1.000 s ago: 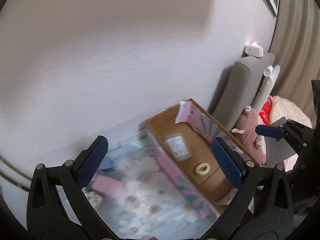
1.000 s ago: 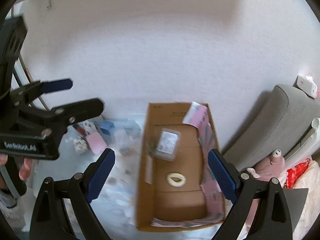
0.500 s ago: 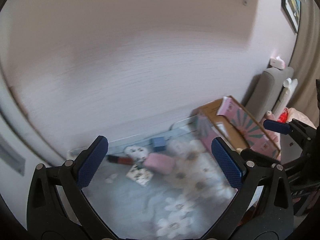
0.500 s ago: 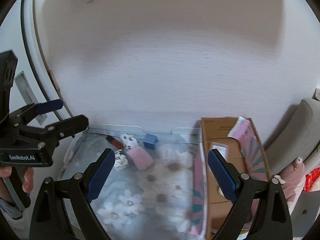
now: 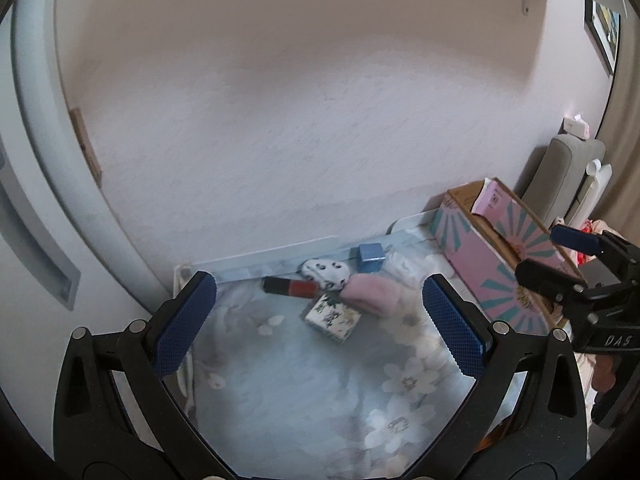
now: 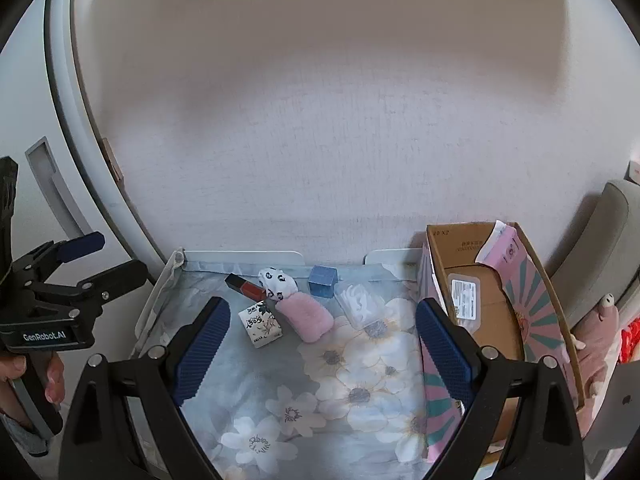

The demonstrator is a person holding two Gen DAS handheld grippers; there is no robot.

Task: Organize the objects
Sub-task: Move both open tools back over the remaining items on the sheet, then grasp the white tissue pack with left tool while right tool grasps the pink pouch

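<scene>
On the floral cloth (image 6: 352,376) near the wall lie a red tube (image 6: 245,286), a black-and-white spotted sock (image 6: 277,282), a pink fuzzy roll (image 6: 306,317), a small printed white box (image 6: 260,323), a blue cube (image 6: 322,280) and a clear packet (image 6: 360,305). The same cluster shows in the left wrist view: red tube (image 5: 290,286), pink roll (image 5: 372,294), printed box (image 5: 333,319), blue cube (image 5: 371,257). My right gripper (image 6: 320,344) is open and empty, short of the cluster. My left gripper (image 5: 318,326) is open and empty, also short of it.
A cardboard box with pink patterned sides (image 6: 500,320) stands at the right of the cloth, with a labelled packet (image 6: 463,296) inside. A grey chair back (image 6: 600,248) and a pink plush (image 6: 600,344) are further right. A white door (image 6: 48,184) stands left. The wall is straight behind.
Both views swung left, from the cardboard box to the cluster of small things on the cloth. Both grippers stayed open and empty.
</scene>
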